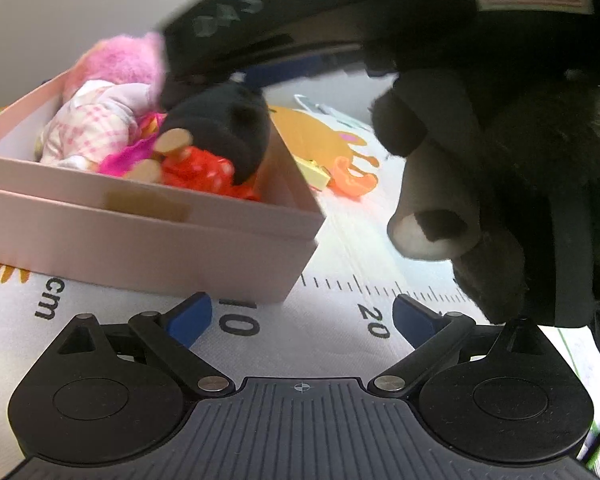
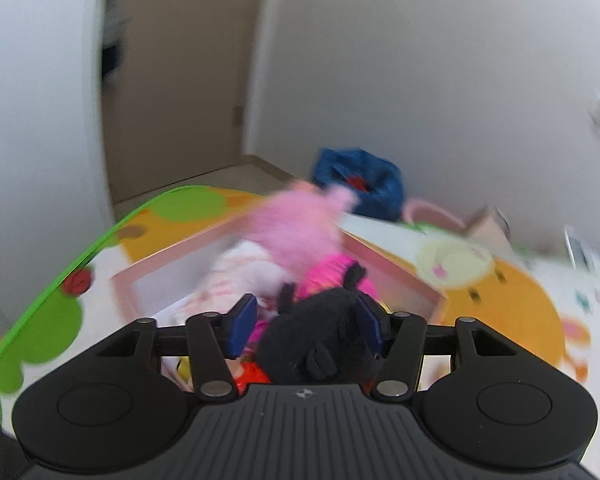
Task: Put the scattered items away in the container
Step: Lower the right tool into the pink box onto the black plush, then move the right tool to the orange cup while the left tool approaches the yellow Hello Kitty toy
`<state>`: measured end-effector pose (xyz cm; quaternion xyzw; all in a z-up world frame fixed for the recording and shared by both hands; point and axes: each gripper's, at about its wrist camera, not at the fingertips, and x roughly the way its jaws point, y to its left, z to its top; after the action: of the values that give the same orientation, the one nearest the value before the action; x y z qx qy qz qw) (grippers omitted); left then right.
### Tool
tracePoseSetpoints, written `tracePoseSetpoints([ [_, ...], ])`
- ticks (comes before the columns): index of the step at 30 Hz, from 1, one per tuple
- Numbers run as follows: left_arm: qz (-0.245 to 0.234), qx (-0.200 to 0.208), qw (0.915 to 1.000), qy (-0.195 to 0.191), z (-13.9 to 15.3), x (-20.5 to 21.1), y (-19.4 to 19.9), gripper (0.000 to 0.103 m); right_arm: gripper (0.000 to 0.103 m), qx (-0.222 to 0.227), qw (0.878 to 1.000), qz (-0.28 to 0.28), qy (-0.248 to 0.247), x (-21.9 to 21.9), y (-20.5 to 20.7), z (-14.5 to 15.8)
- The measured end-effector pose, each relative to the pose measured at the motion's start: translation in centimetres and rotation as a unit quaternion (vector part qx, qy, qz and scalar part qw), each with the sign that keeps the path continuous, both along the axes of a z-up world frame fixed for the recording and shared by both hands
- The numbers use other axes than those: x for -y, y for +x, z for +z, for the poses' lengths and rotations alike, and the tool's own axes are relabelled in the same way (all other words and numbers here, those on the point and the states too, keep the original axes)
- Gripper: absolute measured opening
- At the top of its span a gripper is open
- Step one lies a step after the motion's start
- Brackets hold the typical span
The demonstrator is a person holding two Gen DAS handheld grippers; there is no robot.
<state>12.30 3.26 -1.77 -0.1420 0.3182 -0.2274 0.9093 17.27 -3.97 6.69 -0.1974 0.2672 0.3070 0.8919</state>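
1. Pink cardboard forms the box (image 1: 148, 236), which sits on a printed play mat (image 1: 340, 312) at about ten o'clock from the left tool (image 1: 302, 316).
2. Left tool: its blue-padded fingers (image 1: 190, 320) stand wide apart with nothing between them, low over the ruler markings printed on the mat, just beside the box's near corner.
3. Inside the box lie a doll with fluffy pink hair (image 1: 120, 64) and a pink checked outfit, a magenta scrap, and a black plush toy (image 1: 224, 128) in a red spotted dress at the box's right end.
4. At one to three o'clock of the left tool, very close to the camera, hangs a large dark brown plush animal (image 1: 480, 184) with a tan muzzle; what holds it cannot be told.
5. Beyond the box, at about twelve o'clock on the mat, lie a yellow clothes peg (image 1: 314, 174) and an orange plastic piece (image 1: 352, 180), near each other and well apart from the left tool.
6. Right tool (image 2: 306, 326): seen from its own camera, the black plush toy (image 2: 320, 344) fills the gap between its fingers, touching the right pad; the left pad appears slightly clear of it. The view is blurred, so whether the toy is gripped cannot be told.
7. This tool hovers over the box's (image 2: 400, 272) right end, the pink-haired doll (image 2: 296, 228) at its twelve o'clock.
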Motion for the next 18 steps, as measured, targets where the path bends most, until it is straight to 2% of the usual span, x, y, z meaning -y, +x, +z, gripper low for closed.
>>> tracePoseSetpoints([
  [3, -0.001, -0.001, 1.0, -0.001, -0.1, 0.0, 0.1, 0.1, 0.054, 0.008, 0.999, -0.028, -0.032, -0.3, 1.6, -1.0],
  [4, -0.001, -0.001, 1.0, -0.003, -0.1, 0.0, 0.2, 0.1, 0.054, 0.002, 0.999, -0.043, -0.022, 0.3, 2.5, -1.3],
  [7, -0.002, -0.002, 1.0, -0.006, -0.2, -0.2, 0.3, 0.1, 0.054, -0.039, 0.995, -0.065, 0.063, 3.1, 3.5, 0.2],
  [9, -0.001, -0.002, 1.0, -0.008, -0.3, -0.2, 0.3, 0.1, 0.054, -0.032, 0.992, -0.074, 0.097, 5.0, 3.4, 1.6],
  [13, -0.002, -0.002, 1.0, -0.004, -0.4, -0.1, 0.3, 0.1, 0.054, -0.006, 0.985, -0.152, 0.076, 8.8, 4.6, 2.1],
  [16, -0.001, -0.001, 1.0, -0.001, -0.5, 0.1, 0.4, 0.1, 0.049, -0.026, 0.979, -0.193, 0.05, 10.9, 6.2, -0.4],
  [18, -0.001, -0.001, 1.0, 0.0, -0.3, 0.3, 0.1, 0.1, 0.049, -0.047, 0.976, -0.203, 0.055, 11.7, 6.9, -2.2],
])
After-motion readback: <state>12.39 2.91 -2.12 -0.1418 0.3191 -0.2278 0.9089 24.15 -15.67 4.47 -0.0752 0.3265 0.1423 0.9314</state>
